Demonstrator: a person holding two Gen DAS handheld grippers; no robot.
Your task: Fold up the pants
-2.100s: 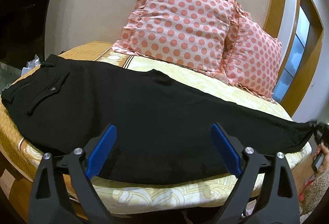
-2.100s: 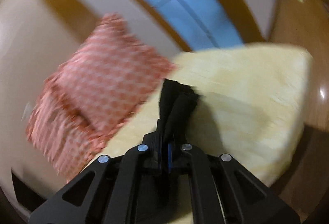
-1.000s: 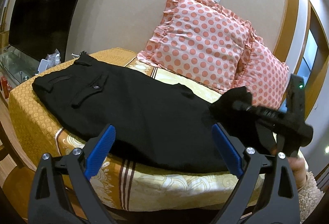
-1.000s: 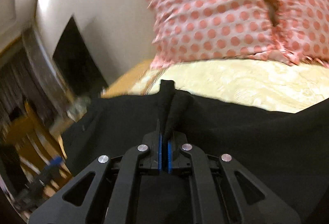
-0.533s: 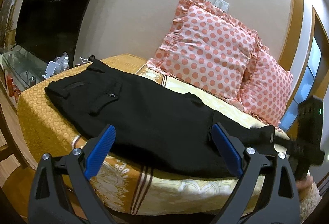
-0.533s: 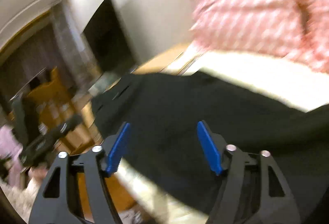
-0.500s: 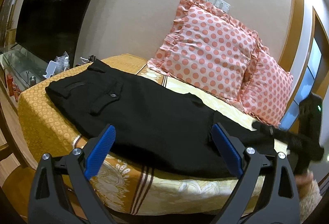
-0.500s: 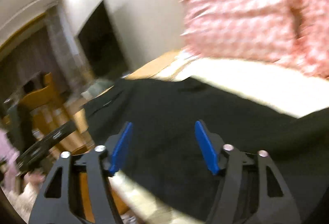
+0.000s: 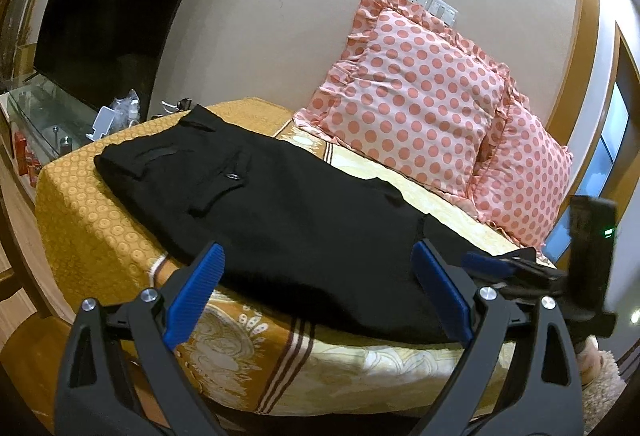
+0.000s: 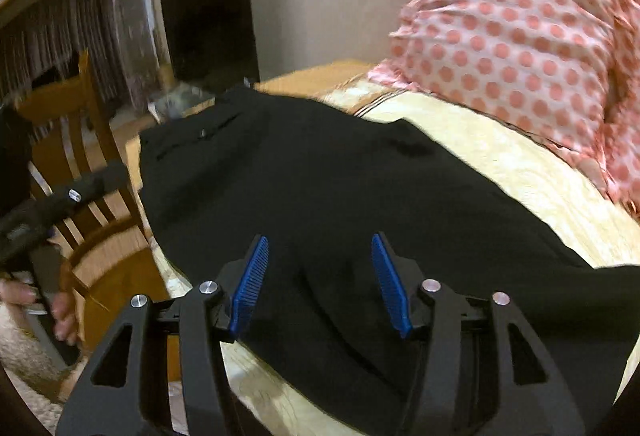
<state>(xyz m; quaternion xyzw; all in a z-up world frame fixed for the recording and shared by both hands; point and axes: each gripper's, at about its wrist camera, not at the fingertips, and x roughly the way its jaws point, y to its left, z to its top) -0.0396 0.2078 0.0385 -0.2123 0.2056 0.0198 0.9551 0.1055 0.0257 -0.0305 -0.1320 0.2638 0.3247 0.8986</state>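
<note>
Black pants (image 9: 288,212) lie across the bed, waistband and back pocket at the left, the leg end folded back over the middle. My left gripper (image 9: 316,288) is open and empty, at the bed's near edge in front of the pants. My right gripper (image 10: 320,280) is open and empty, low over the folded leg part of the pants (image 10: 340,196). The right gripper also shows at the right of the left wrist view (image 9: 520,272). The left gripper shows at the left of the right wrist view (image 10: 60,204).
Two pink polka-dot pillows (image 9: 416,104) lean on the wall behind the pants. The bed cover (image 9: 80,220) is yellow and gold. A black TV (image 9: 116,8) and a glass shelf with small items stand left. A wooden chair (image 10: 80,156) stands beside the bed.
My right gripper carried the leg end over the pants toward the waistband, then opened and let it go. The leg now lies folded over. The left gripper drew back and to the left.
</note>
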